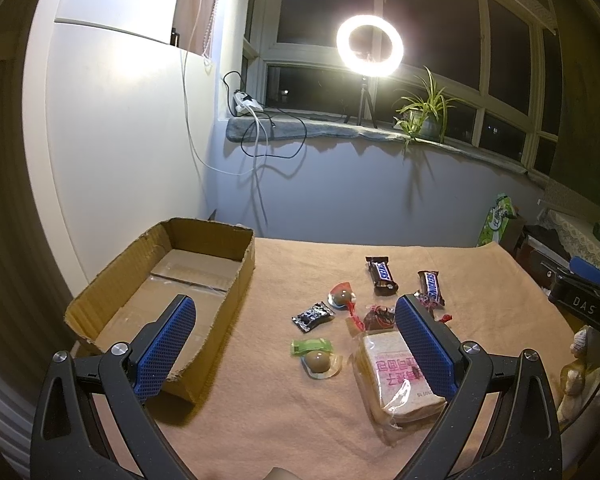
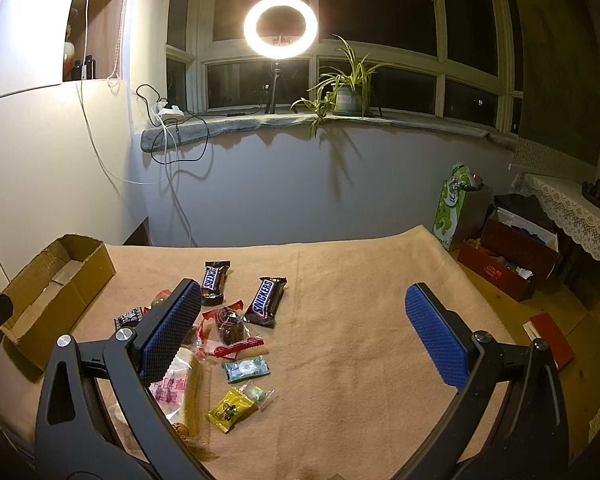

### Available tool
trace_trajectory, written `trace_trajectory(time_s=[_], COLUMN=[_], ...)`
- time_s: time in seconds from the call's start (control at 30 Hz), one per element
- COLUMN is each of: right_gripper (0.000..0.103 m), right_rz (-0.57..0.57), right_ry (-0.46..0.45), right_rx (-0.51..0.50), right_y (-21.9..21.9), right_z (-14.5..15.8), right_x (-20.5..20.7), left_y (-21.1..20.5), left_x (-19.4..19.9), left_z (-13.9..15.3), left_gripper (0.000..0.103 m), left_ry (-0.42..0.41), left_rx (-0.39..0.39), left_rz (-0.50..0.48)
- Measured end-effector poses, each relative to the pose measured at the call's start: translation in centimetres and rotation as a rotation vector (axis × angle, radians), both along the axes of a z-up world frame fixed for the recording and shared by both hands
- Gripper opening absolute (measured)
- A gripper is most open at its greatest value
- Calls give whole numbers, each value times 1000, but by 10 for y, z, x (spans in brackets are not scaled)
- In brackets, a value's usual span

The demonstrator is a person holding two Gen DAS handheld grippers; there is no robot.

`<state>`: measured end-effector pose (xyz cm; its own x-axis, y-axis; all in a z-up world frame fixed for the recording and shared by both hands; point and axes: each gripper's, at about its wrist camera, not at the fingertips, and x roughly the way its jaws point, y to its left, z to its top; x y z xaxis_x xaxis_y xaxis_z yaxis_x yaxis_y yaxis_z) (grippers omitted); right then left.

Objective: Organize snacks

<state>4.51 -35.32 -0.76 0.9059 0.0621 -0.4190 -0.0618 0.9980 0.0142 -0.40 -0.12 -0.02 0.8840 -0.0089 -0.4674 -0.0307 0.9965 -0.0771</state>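
An open cardboard box [image 1: 236,280] sits at the left of the peach cloth [image 1: 300,420]; it also shows in the right wrist view [image 2: 60,292]. Snacks lie loose right of it: two Snickers bars [image 1: 382,274] [image 2: 266,302], a bagged bread slice [image 1: 396,372], a jelly cup [image 1: 320,362], a black candy [image 1: 313,314], a yellow candy [image 2: 231,409] and a blue candy [image 2: 246,369]. My left gripper [image 1: 296,316] is open and empty above the box edge and snacks. My right gripper [image 2: 304,304] is open and empty over the cloth, right of the snacks.
A ring light [image 2: 280,28] and a potted plant [image 2: 348,96] stand on the windowsill behind. Cables [image 2: 172,148] hang down the wall. A green bag [image 2: 456,208] and red boxes [image 2: 508,256] sit on the floor at the right.
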Motion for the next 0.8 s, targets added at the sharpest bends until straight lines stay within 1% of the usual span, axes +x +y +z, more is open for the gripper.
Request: trace_trajectory(time_s=[0.3, 0.53, 0.67, 0.8], right_gripper=[103, 103, 103, 103], right_rz=[6, 13, 28, 98], right_ry=[11, 38, 64, 128], right_rx=[-3, -15, -16, -5], right_y=[3, 6, 7, 9], right_z=[-6, -10, -13, -22], right_x=[2, 9, 15, 24], left_y=[0, 1, 0, 1], left_x=[3, 9, 14, 18], left_z=[-4, -11, -19, -30], left_gripper=[100, 100, 100, 100], left_ry=[15, 53, 95, 149], left_rx=[-12, -25, -37, -65], left_rz=[-9, -28, -60, -95])
